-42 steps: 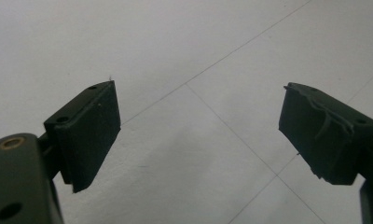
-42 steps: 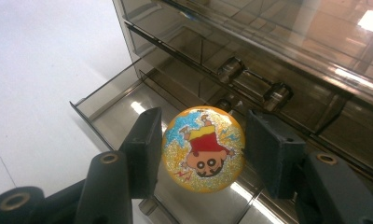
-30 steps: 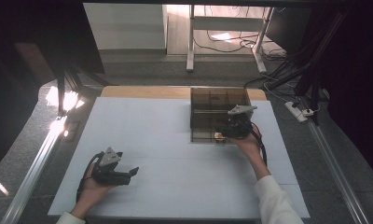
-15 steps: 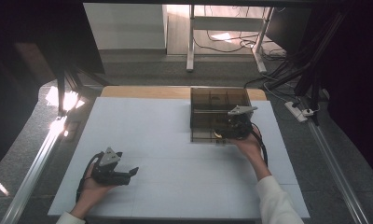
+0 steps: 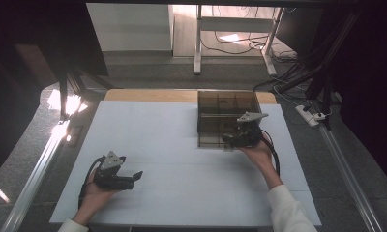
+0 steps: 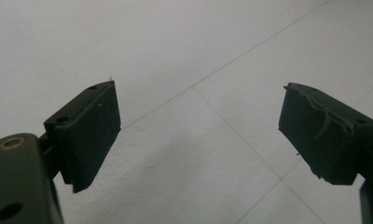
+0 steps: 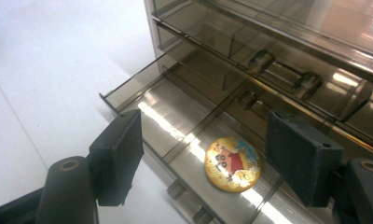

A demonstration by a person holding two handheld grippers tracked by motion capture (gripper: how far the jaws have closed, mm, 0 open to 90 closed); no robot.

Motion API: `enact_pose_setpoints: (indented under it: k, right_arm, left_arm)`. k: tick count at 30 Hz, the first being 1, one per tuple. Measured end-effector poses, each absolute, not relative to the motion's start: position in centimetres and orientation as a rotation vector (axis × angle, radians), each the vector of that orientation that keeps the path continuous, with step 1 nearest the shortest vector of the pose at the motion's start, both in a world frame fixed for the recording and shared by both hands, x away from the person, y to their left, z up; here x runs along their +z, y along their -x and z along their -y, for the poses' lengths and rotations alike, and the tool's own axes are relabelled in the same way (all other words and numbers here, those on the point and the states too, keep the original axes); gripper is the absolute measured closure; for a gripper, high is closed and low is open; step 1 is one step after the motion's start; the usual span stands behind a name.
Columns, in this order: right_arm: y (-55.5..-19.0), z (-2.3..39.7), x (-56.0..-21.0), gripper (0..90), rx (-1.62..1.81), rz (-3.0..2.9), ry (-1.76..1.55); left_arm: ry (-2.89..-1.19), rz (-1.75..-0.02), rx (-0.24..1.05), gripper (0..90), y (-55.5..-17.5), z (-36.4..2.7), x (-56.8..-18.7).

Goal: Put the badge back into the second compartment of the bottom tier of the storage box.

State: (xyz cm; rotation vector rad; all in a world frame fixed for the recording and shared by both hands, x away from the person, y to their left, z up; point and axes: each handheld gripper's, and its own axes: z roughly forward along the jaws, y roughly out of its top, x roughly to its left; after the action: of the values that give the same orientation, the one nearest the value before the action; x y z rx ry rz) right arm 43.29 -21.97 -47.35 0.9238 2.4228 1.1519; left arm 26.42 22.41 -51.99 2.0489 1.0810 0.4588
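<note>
You are holding your right gripper (image 7: pixel 203 158), jaws spread wide and empty, over a round cartoon badge (image 7: pixel 232 163) lying in the smoky drawer box's (image 5: pixel 220 104) pulled-out drawer (image 7: pixel 175 126); your left gripper (image 6: pixel 198 135) is gaping empty above the white table (image 5: pixel 182 193).

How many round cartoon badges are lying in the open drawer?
1. The round yellow cartoon badge lies in a middle compartment of the pulled-out smoky transparent plastic drawer, between the right gripper's open jaws. Others may be hidden.

Left gripper (image 6: pixel 198 135), black jaws wide apart over the seamed white table (image 6: pixel 175 46).
</note>
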Motion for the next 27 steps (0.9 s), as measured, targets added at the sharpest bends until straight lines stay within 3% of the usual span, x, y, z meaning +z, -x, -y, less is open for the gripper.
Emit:
enact_pose_setpoints:
  k: [27]
  right_arm:
    - [-37.4,23.9,-47.1,21.9,1.188,-2.356,-0.837]
  left_arm:
    - [-2.056,-1.059,0.458,12.9,-26.6,-22.4,-52.2]
